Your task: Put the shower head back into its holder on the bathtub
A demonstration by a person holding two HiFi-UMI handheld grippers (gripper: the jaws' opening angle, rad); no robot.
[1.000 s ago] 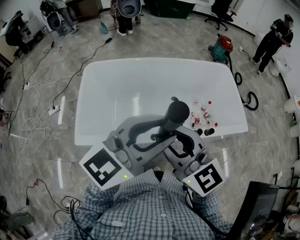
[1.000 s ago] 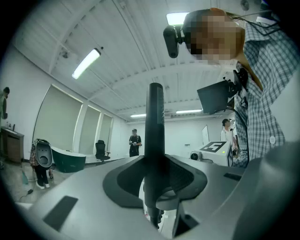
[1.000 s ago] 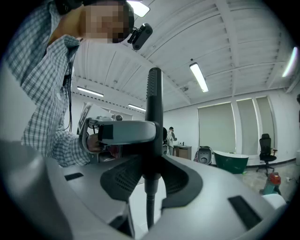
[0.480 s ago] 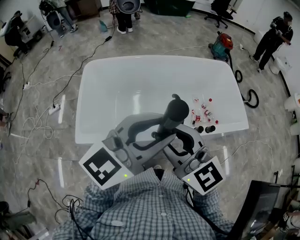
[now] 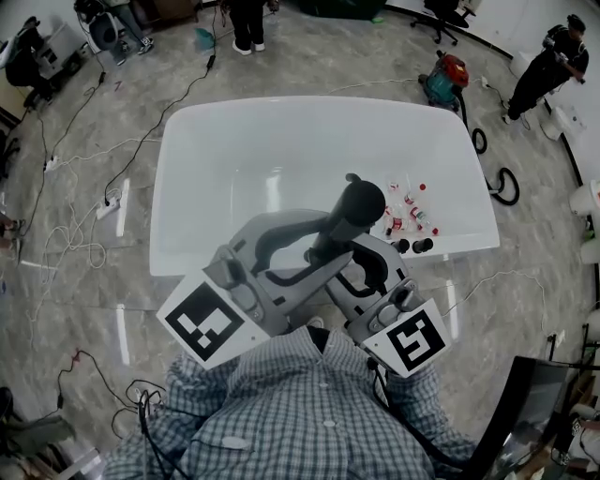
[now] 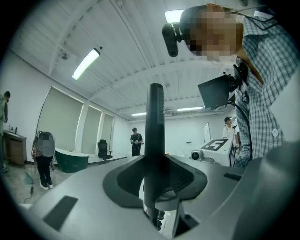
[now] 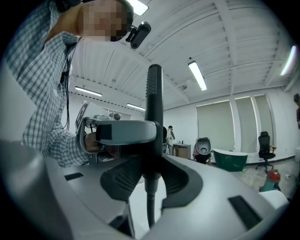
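Where cables (image 5: 178, 92) cross grey floor (image 5: 75, 309), white bathtub (image 5: 281, 150)

This was a large open lab or test hall: a white bathtub (image 5: 319, 101) stood alone on a polished stone floor (image 5: 84, 309) strewn with loose cables (image 5: 142, 148) and a power strip (image 5: 110, 208). At the top right of the head view were an office chair (image 5: 442, 14) and a vacuum cleaner (image 5: 448, 80). The left gripper view showed strip lights (image 6: 86, 63) on a high ceiling.

My head view looks steeply down from above onto the bathtub (image 5: 281, 150). My left gripper view and right gripper view sit low, looking level along their jaws from opposite sides, very near. All three share the black shower head (image 5: 356, 208).
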